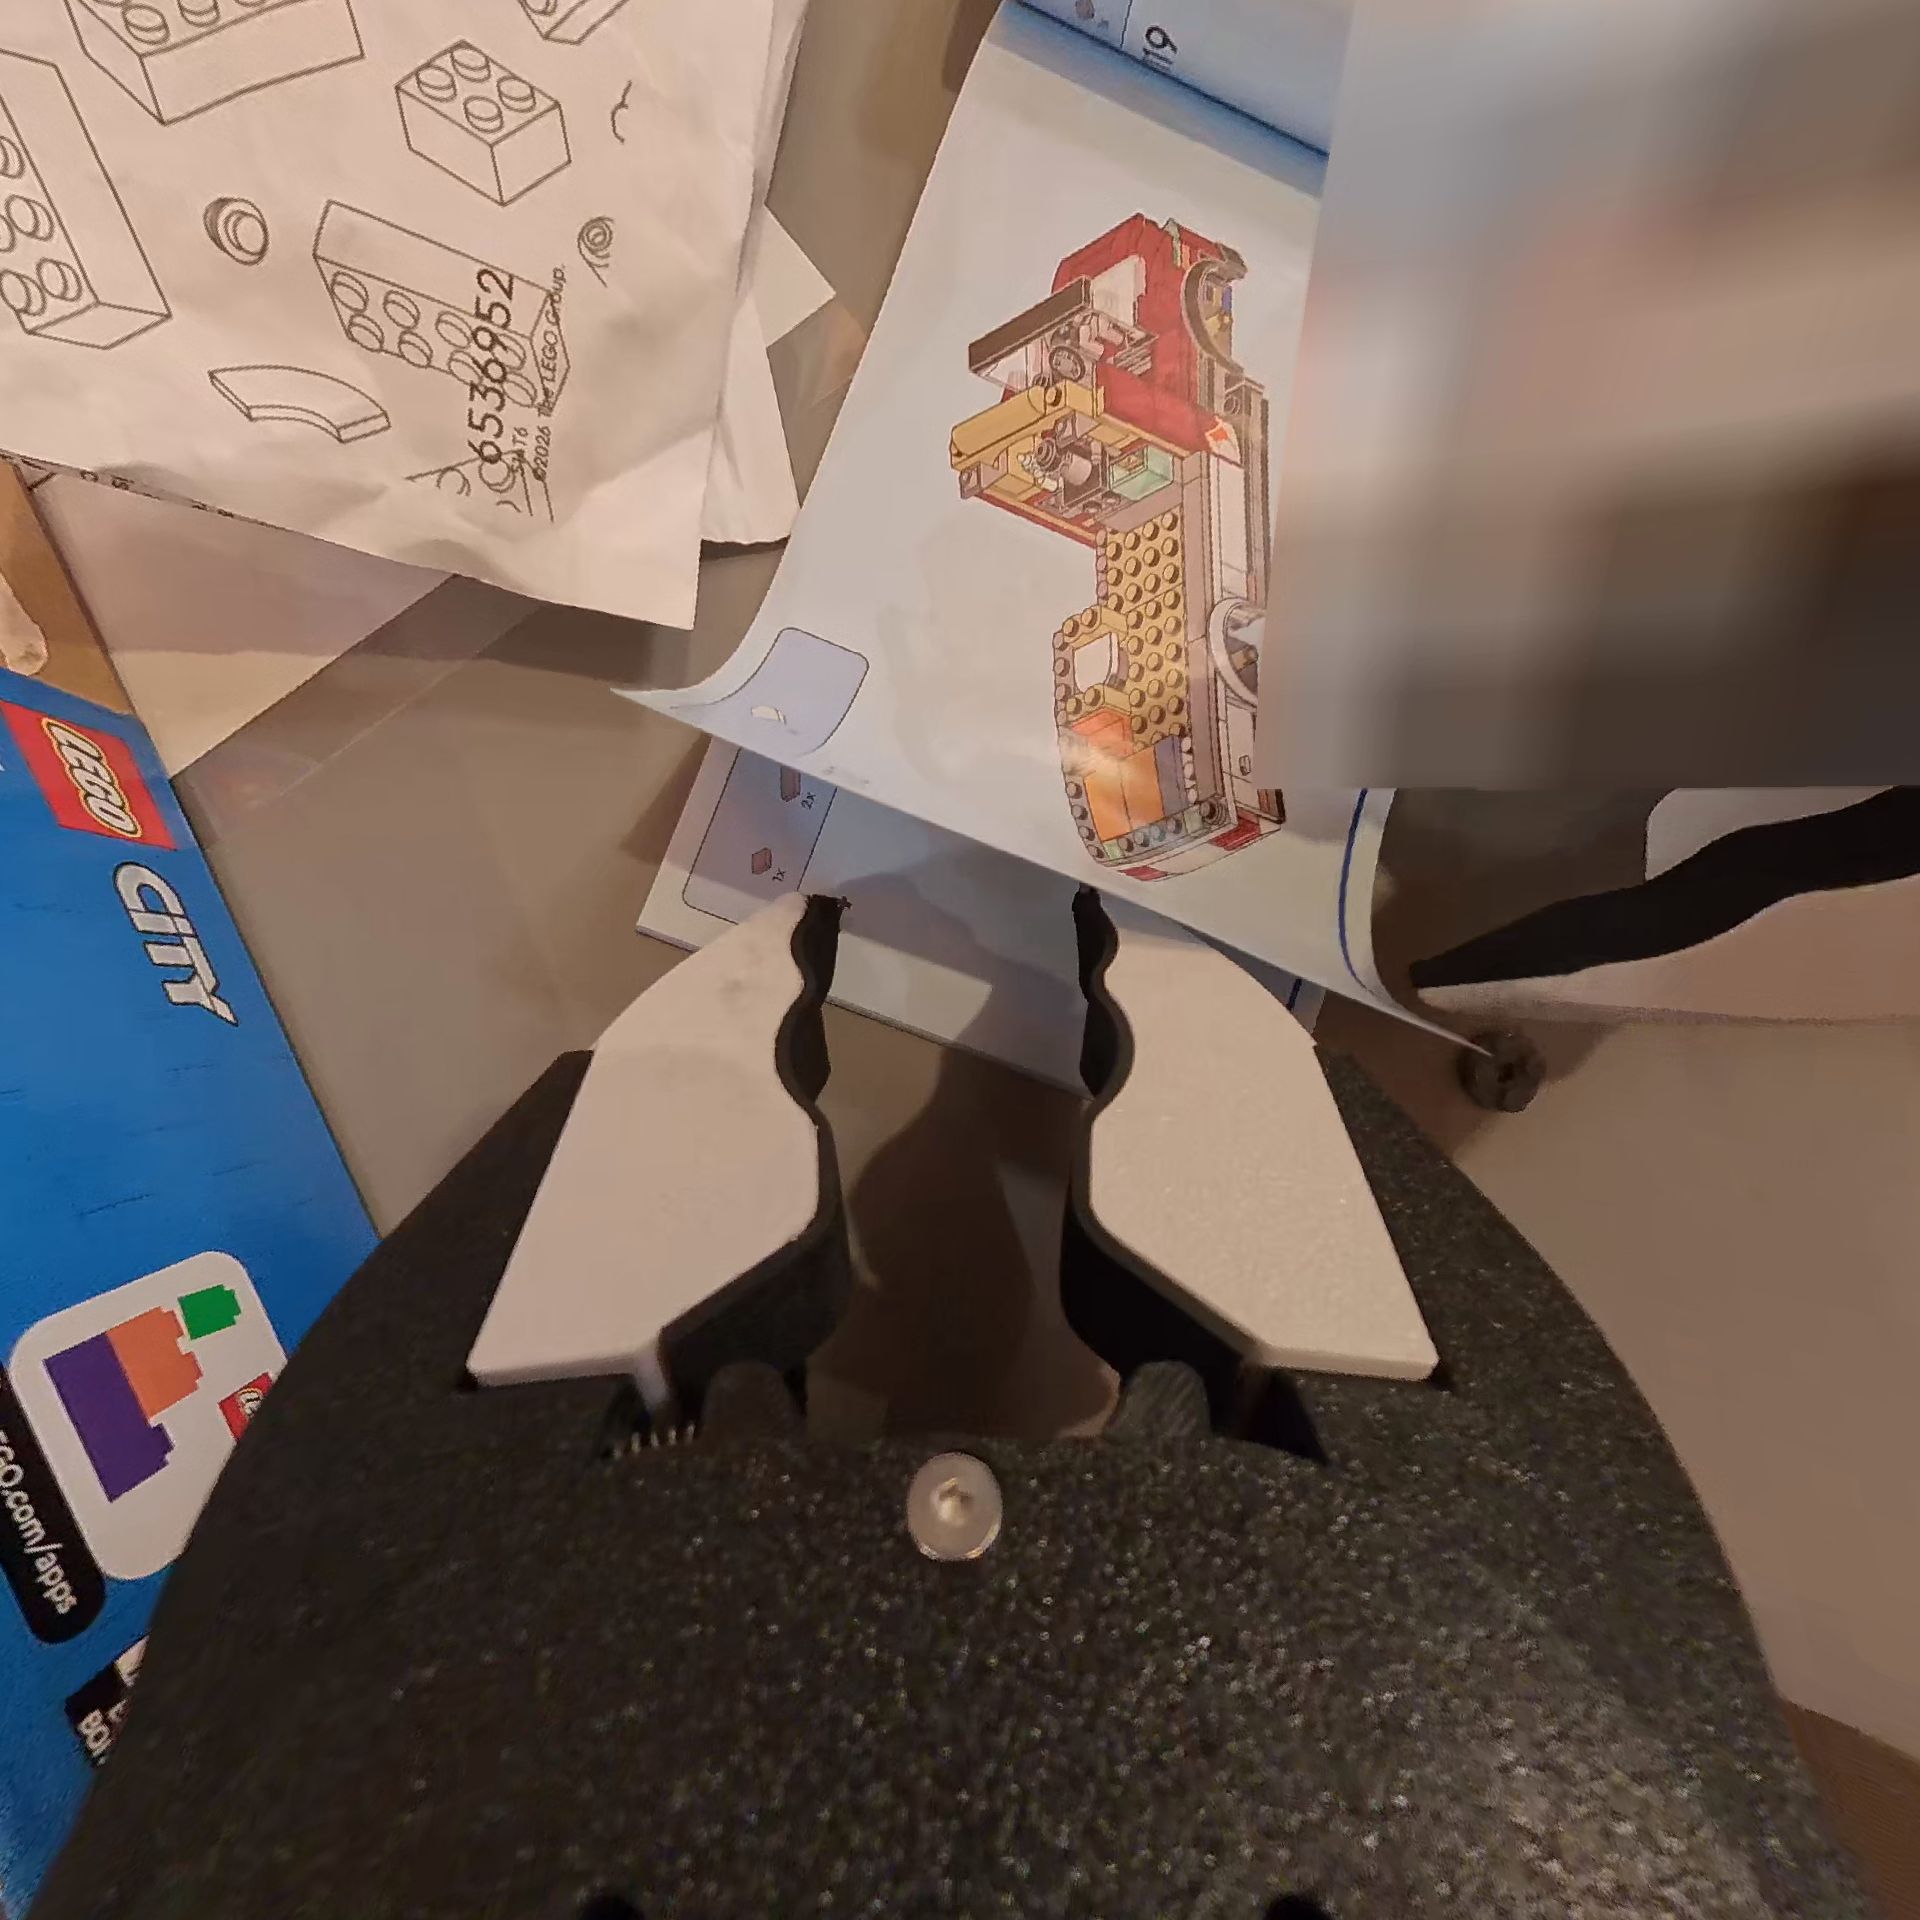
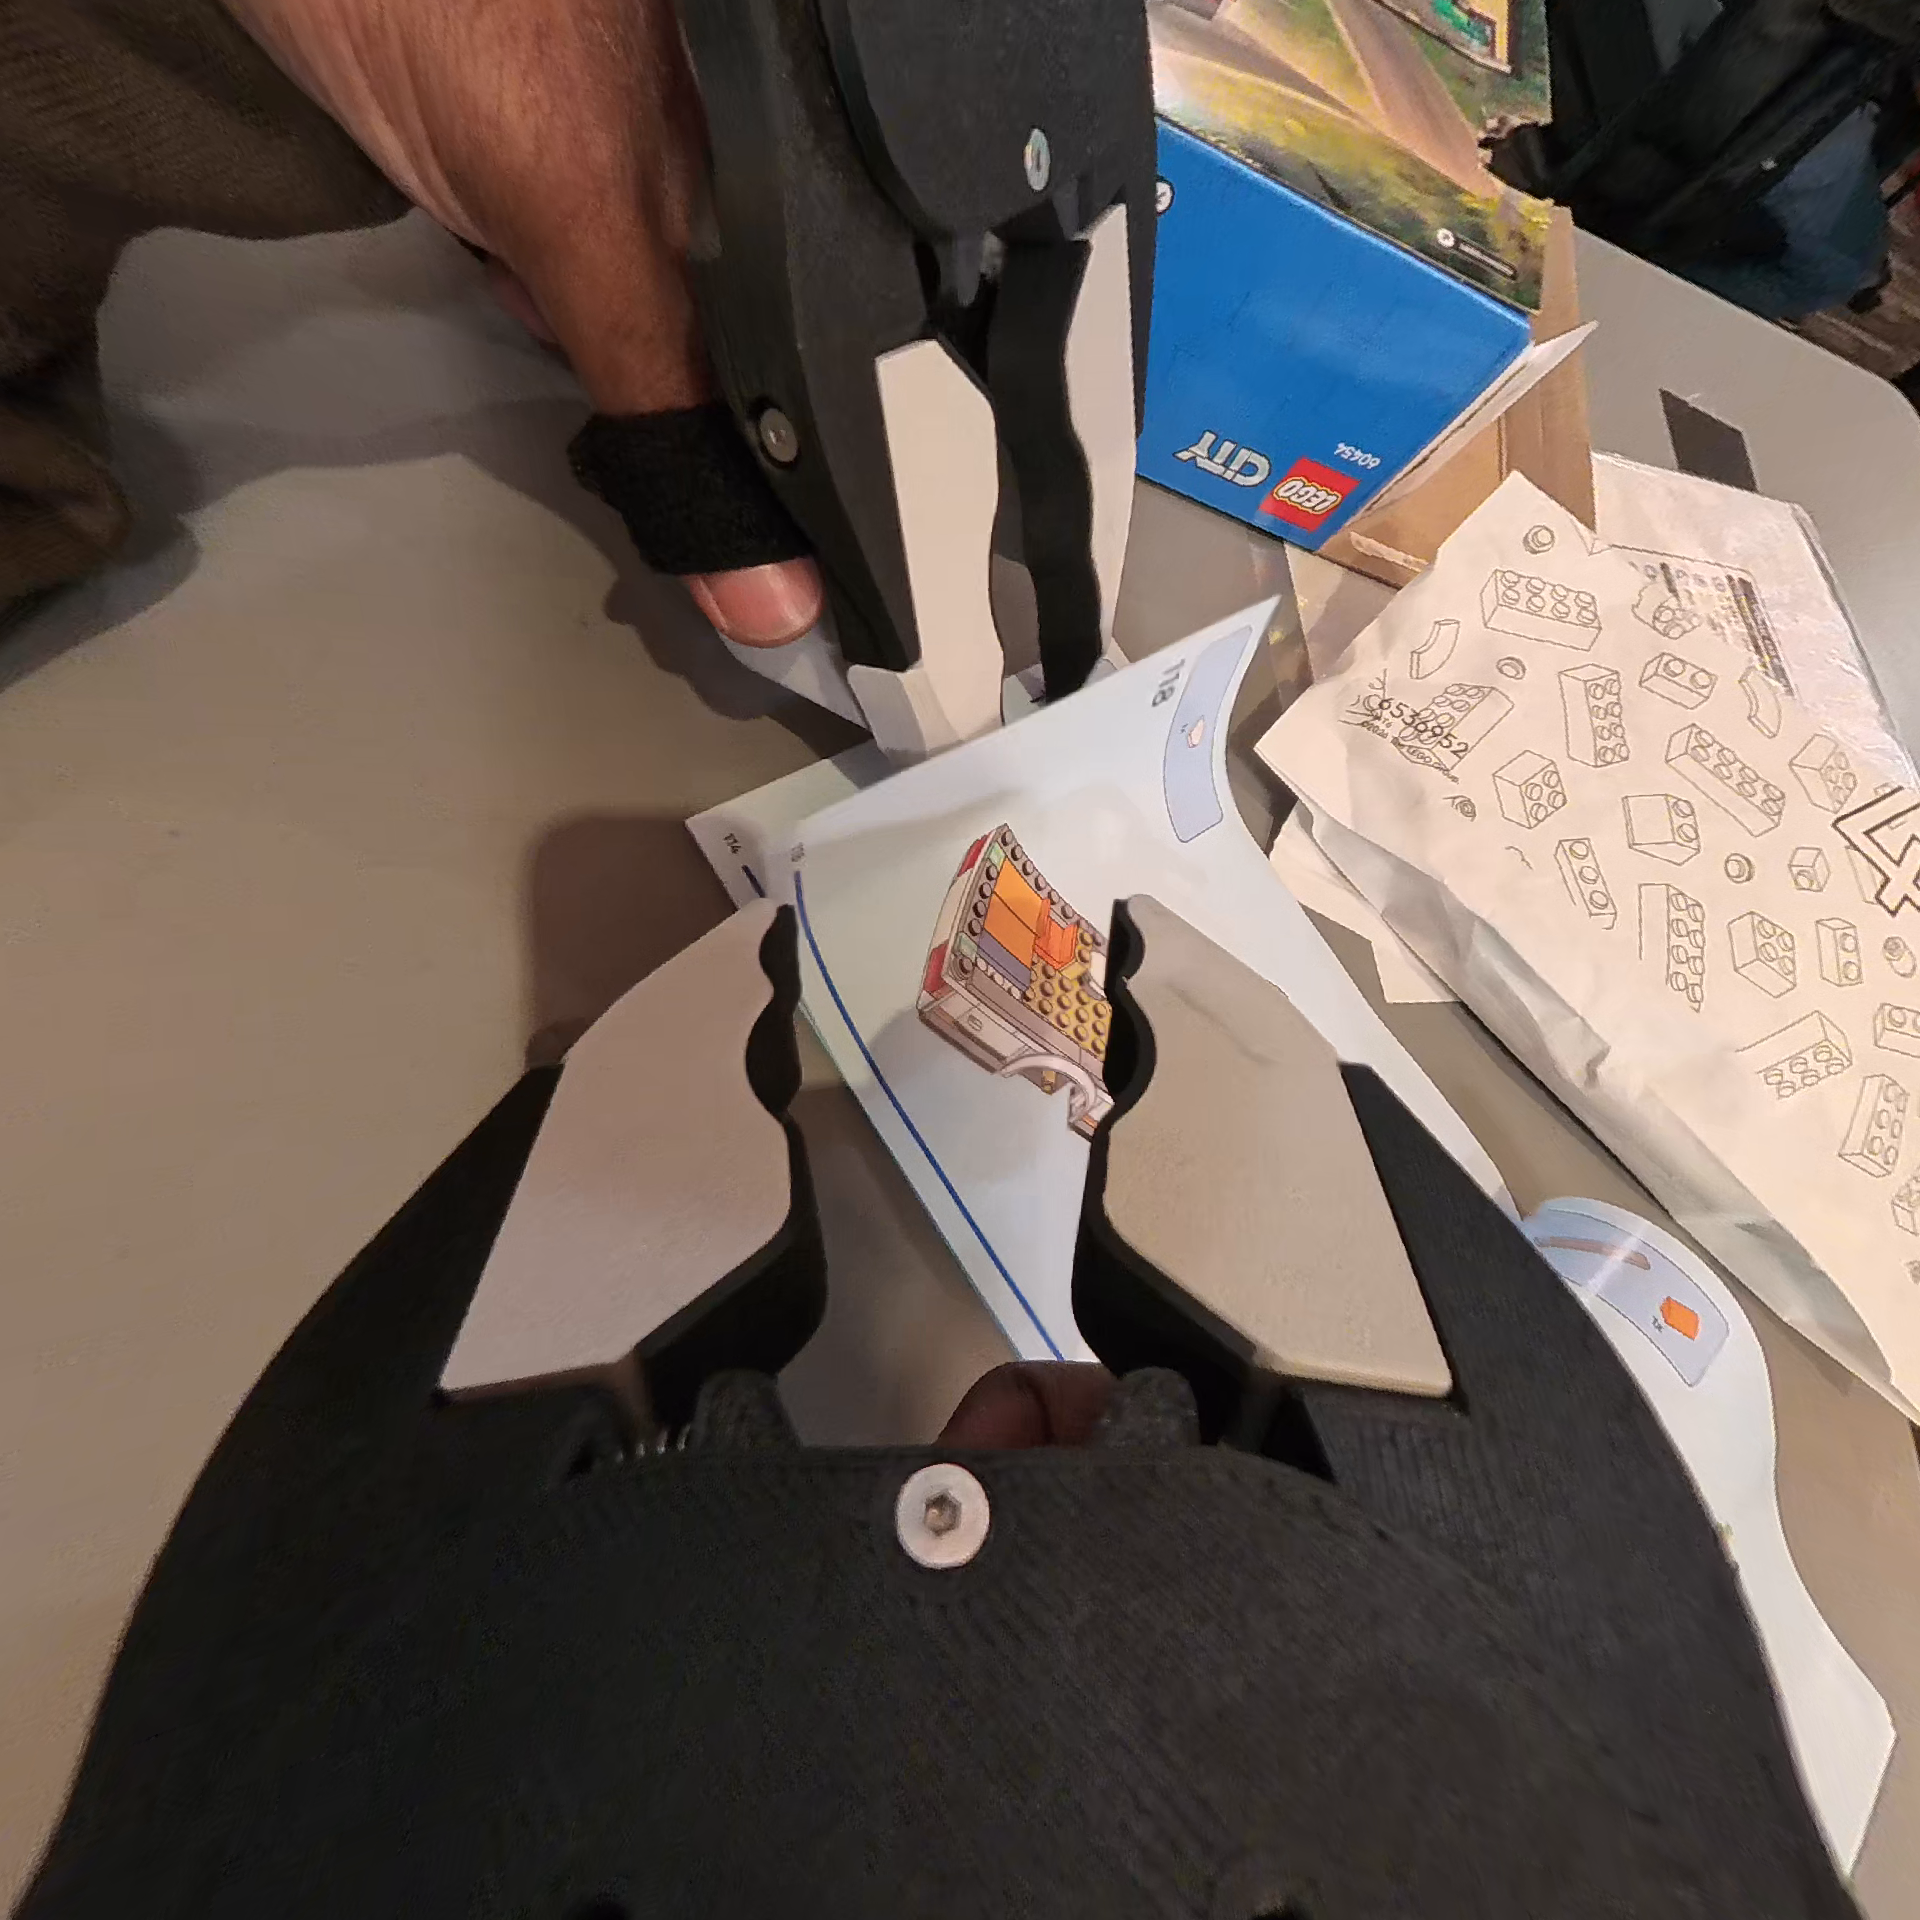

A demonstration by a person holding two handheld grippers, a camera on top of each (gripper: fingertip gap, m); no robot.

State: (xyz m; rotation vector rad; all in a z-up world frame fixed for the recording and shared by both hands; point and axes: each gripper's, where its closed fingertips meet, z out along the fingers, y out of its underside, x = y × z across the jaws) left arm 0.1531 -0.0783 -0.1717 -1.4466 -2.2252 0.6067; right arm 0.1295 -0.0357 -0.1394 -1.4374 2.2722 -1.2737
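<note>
Right wrist view shows the right gripper (image 2: 945, 925) in the lower middle of the frame, jaws spread above a lifted, curling glossy page (image 2: 1039, 810) of a pale-blue building-instruction booklet, with no pad pressing on the paper. At upper centre the left gripper (image 2: 992, 696), held by a hand (image 2: 540, 187), plants its fingertips on the booklet's far corner, apparently pinning it flat; its jaws are likewise parted and pinch nothing. A blue cardboard toy box (image 2: 1320, 343) and a crumpled white paper bag printed with brick outlines (image 2: 1621, 748) lie to the upper right on the grey table (image 2: 260, 831).
</note>
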